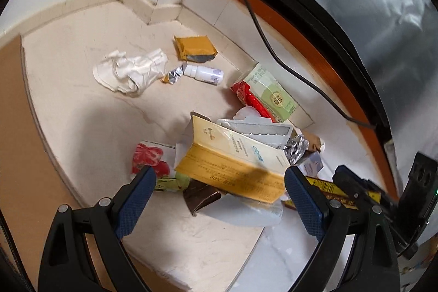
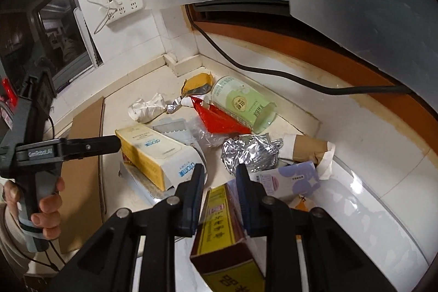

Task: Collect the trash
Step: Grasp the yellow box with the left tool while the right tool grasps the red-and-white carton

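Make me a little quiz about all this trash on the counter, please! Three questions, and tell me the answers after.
1. True or false: the right gripper is closed on a yellow and brown box.
2. What lies just beside the crumpled white cloth? A) a small white bottle B) a banana C) a spoon
3. Fill in: the left gripper has its jaws wide ____ around the yellow and white carton.

Key:
1. True: the pads press on the box's sides.
2. A
3. open; the pads do not squeeze the carton.
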Motion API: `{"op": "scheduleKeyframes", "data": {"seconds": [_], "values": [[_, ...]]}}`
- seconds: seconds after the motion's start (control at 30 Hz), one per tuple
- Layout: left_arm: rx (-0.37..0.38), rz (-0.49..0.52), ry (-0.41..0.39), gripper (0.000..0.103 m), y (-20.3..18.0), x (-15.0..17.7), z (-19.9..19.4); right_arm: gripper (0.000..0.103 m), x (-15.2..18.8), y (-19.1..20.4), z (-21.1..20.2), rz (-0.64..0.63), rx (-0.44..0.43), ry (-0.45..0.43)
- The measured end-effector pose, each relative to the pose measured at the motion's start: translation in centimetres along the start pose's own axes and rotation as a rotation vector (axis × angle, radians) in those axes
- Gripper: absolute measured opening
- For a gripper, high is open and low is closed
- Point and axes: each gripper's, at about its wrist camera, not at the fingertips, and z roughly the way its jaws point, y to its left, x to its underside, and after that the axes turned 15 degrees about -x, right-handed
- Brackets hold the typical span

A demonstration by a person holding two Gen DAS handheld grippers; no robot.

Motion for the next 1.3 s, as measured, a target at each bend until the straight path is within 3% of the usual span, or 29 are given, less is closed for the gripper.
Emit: {"op": "scheduleKeyframes", "data": {"seconds": [0.2,0.33,0.43,0.47,0.5,0.53,0.67,0.8,1.0,1.07,1.13,1.2,1.3], "values": [[0.061,-0.061,0.035,0.092,-0.5,-0.2,1.5,0.024,0.0,-0.4,0.0,0.015,-0.008,-0.011],[0.067,-0.101,0.023,0.081,-1.3,-0.6,1.7,0.024,0.2,-0.6,-0.2,0.035,-0.015,-0.023],[0.06,-0.12,0.04,0.081,-1.8,-0.9,2.3,0.024,0.9,-0.7,-0.6,0.059,-0.033,-0.025],[0.06,-0.127,0.047,0.081,-1.9,-1.0,2.5,0.019,1.2,-0.7,-0.8,0.063,-0.041,-0.025],[0.059,-0.13,0.054,0.078,-2.1,-1.0,2.8,0.007,1.6,-0.8,-0.9,0.072,-0.055,-0.015],[0.059,-0.129,0.058,0.071,-2.3,-1.0,3.0,0.006,2.2,-0.8,-1.0,0.084,-0.064,-0.005],[0.048,-0.1,0.043,0.069,-3.2,-1.1,3.1,0.006,4.1,-1.0,-1.1,0.088,-0.05,0.014],[0.034,-0.052,0.012,0.057,-4.3,-1.4,2.6,0.006,5.4,-1.8,-1.4,0.112,-0.052,0.037],[-0.015,0.073,-0.097,0.046,-6.4,-1.1,0.1,0.007,6.5,-2.6,-1.7,0.143,-0.078,0.122],[-0.015,0.107,-0.13,0.045,-6.9,-0.7,-1.1,0.015,7.0,-2.5,-1.6,0.135,-0.088,0.152],[-0.004,0.117,-0.155,0.044,-6.9,-0.4,-2.2,0.034,7.5,-1.9,-1.6,0.102,-0.085,0.184],[0.011,0.125,-0.188,0.044,-7.0,-0.2,-3.4,0.065,8.1,-0.9,-1.7,0.055,-0.108,0.196],[0.015,0.144,-0.211,0.044,-7.0,0.3,-5.1,0.067,8.8,0.2,-1.7,0.015,-0.121,0.211]]}}
